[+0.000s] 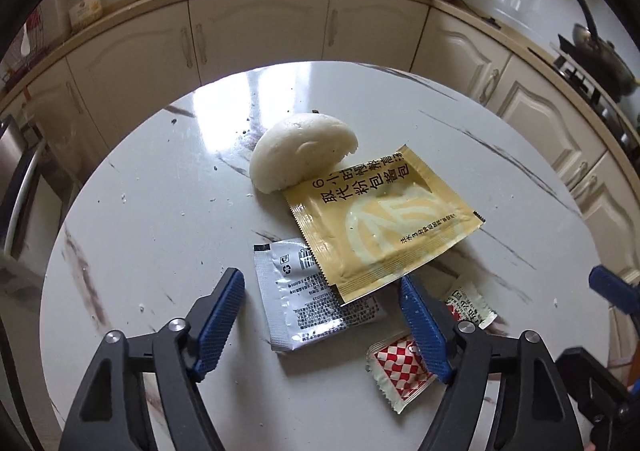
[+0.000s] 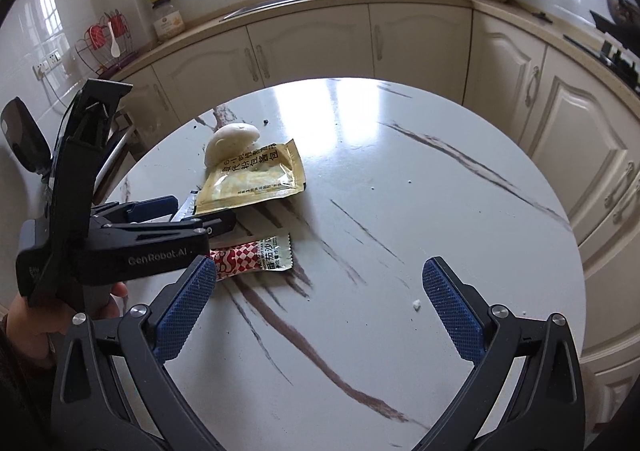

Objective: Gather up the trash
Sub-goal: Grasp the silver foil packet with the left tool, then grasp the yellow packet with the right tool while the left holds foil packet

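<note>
While both grippers' jaws gape, a round marble table [image 2: 400, 211] (crumb-strewn) stands before cream kitchen cabinets [image 2: 312, 47].

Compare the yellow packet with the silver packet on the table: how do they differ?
The yellow packet is the larger; the silver packet is smaller and narrower. The yellow one lies on top, covering part of the silver one, and its far corner touches the half bun, which the silver one lies clear of. The yellow carries large dark characters, the silver only fine black print. Both are flat sachets lying on the round marble table.
</note>
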`<action>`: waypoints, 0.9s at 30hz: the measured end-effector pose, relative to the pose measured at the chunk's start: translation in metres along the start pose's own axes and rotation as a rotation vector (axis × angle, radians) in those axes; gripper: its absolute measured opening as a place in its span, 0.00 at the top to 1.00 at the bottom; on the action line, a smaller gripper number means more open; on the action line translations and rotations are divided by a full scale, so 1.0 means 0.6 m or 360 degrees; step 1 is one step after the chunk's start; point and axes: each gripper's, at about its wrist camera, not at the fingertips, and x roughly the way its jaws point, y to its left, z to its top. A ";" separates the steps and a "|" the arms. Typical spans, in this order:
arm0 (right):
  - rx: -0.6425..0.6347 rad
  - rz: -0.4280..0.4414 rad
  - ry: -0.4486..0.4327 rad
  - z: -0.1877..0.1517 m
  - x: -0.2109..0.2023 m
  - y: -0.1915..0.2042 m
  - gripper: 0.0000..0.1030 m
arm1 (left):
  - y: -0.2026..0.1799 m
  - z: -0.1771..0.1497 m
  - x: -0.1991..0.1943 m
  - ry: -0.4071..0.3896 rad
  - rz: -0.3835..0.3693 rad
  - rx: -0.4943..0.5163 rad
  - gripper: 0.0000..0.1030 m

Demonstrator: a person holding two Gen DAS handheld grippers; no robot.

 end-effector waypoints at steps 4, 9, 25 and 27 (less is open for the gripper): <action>-0.0003 0.0008 0.0008 0.006 0.006 0.003 0.00 | 0.000 -0.009 0.001 -0.0033 -0.0009 0.0055 0.48; -0.0021 0.0009 0.0025 0.012 0.014 0.014 0.00 | 0.018 -0.014 -0.005 -0.0041 -0.0069 0.0030 0.58; 0.0226 0.0196 0.0142 0.047 0.097 0.034 0.00 | 0.094 -0.077 -0.077 -0.0077 -0.0203 -0.0062 0.72; 0.0262 0.0180 0.0148 0.056 0.111 0.031 0.00 | 0.106 -0.083 -0.088 -0.0084 -0.0214 -0.0067 0.72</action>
